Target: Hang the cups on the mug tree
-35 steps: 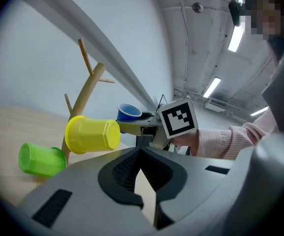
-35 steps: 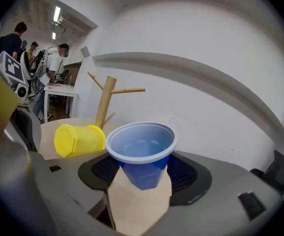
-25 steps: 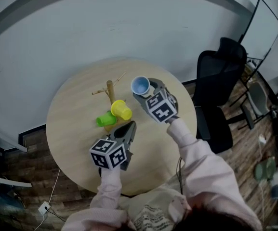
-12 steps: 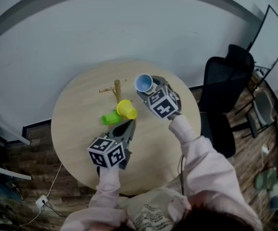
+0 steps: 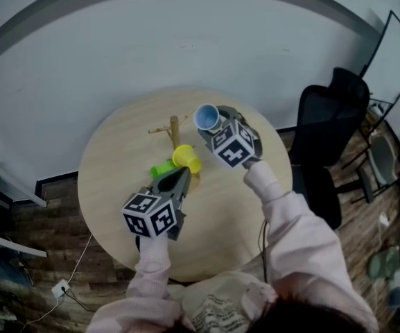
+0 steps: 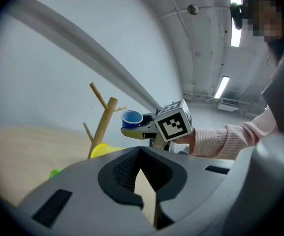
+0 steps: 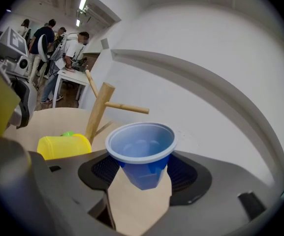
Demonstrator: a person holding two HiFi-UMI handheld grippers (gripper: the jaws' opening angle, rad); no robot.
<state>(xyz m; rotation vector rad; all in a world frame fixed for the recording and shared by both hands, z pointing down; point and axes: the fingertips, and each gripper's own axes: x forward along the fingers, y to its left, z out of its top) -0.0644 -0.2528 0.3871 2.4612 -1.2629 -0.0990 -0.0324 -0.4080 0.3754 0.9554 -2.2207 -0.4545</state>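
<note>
place: office or lab | signs: swivel chair — ceiling strip light — people at desk

1. Mug tree stands on the worktop.
2. First cup lies just before the tree; second cup before-left.
3. Third cup, in right gripper's jaws, is right of the tree.

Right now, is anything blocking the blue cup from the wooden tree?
Nothing visible. The blue cup, clamped in the right gripper, faces a bare peg of the tree across open air; the yellow cup sits lower, aside.
</note>
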